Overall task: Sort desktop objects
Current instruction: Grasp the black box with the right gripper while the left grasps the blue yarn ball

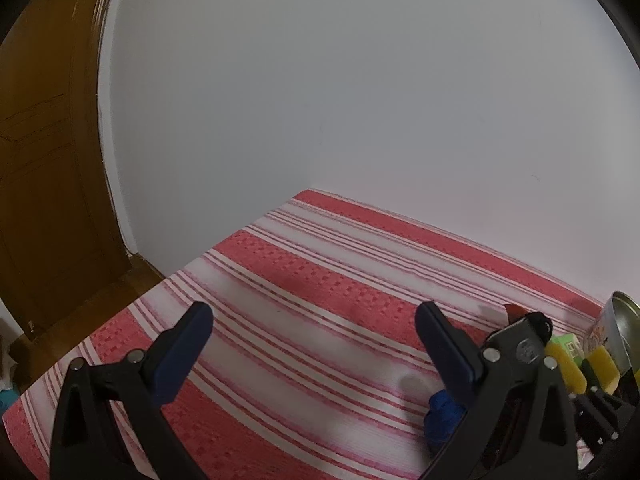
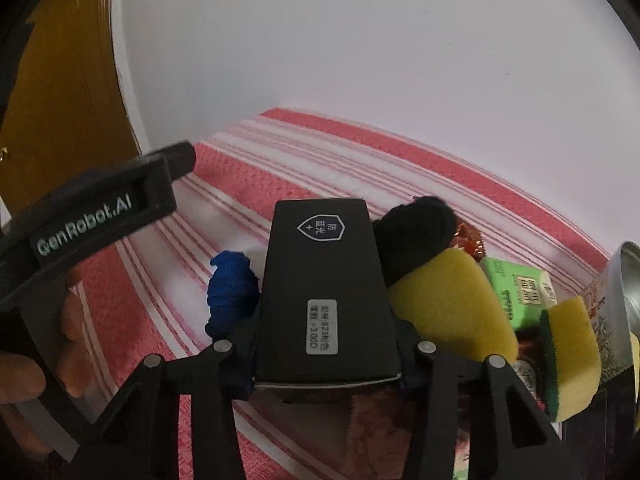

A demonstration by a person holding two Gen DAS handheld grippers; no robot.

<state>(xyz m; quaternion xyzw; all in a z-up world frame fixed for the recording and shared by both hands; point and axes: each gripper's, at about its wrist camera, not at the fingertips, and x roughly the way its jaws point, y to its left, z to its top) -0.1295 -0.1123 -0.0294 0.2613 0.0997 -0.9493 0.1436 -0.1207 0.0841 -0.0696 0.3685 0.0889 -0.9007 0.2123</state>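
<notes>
My right gripper is shut on a long black box with a white label and holds it above the red-and-white striped cloth. Under and beside the box lie a blue cloth bundle, a black cloth ball, two yellow sponges, a green carton and a metal can. My left gripper is open and empty over the striped cloth. The blue bundle lies by its right finger. The can is at its far right.
A white wall stands behind the table. A wooden door is at the left. The left gripper's body and the hand holding it fill the left of the right wrist view. A red-orange wrapper lies behind the sponges.
</notes>
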